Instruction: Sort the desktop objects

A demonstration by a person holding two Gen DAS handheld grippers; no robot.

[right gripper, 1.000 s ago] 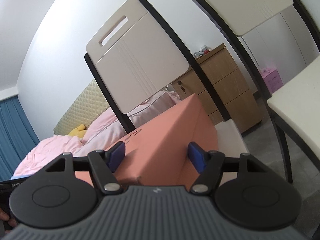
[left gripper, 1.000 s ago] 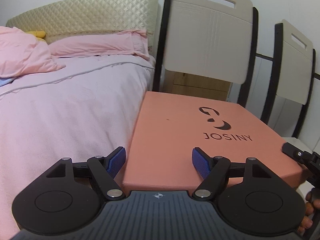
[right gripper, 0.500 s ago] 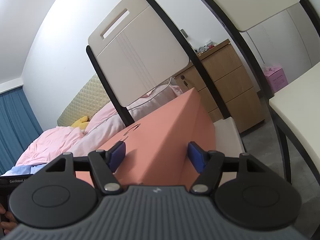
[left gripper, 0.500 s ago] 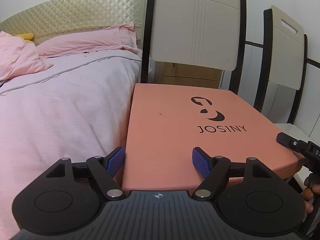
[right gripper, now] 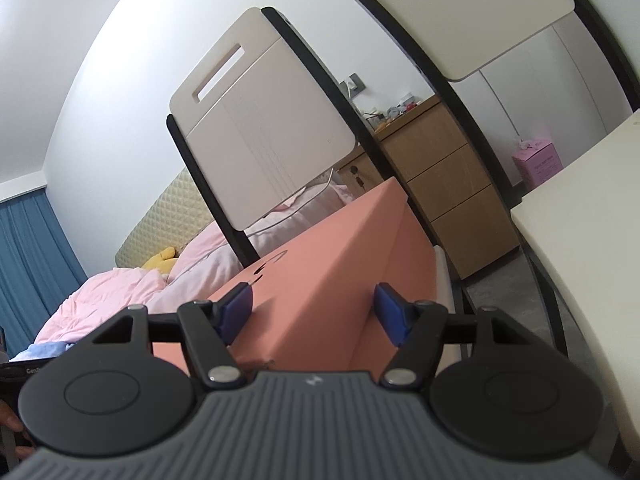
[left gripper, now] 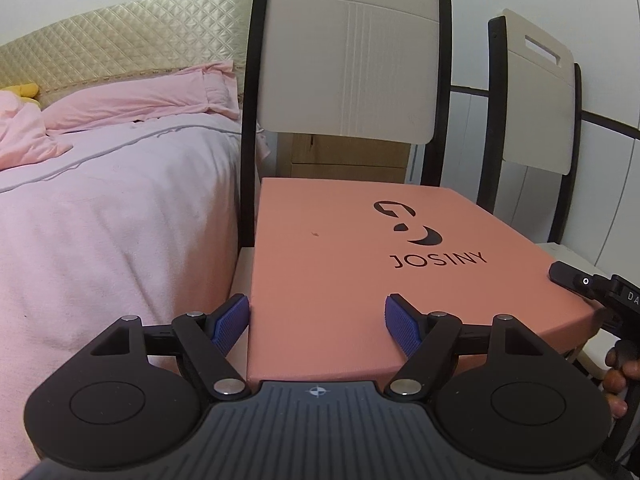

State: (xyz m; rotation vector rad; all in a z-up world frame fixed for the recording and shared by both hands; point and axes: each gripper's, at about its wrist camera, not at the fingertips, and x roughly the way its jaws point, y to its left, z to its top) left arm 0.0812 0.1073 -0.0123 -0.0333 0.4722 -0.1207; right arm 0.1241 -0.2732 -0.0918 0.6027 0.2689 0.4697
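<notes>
A salmon-pink JOSINY box [left gripper: 360, 272] rests on the seat of a cream chair [left gripper: 352, 64] beside the bed. My left gripper [left gripper: 317, 322] is open, its blue pads straddling the box's near left corner, one pad beside the box's left side and one over its lid. My right gripper [right gripper: 313, 310] is open too, its pads straddling the box's [right gripper: 320, 276] near right corner. The right gripper's body also shows at the right edge of the left wrist view [left gripper: 600, 292]. Whether the pads touch the box is not clear.
A bed with pink sheets [left gripper: 100, 220] lies left of the chair. A second cream chair [left gripper: 536, 92] stands to the right. A wooden drawer unit [right gripper: 448, 188] is behind, with a pink carton [right gripper: 540, 160] on the floor. A cream table edge [right gripper: 592, 216] is at right.
The box has come down and now rests level on the chair seat; the view has sunk, with the chair back rising in frame. Both grippers stay open around its corners.
</notes>
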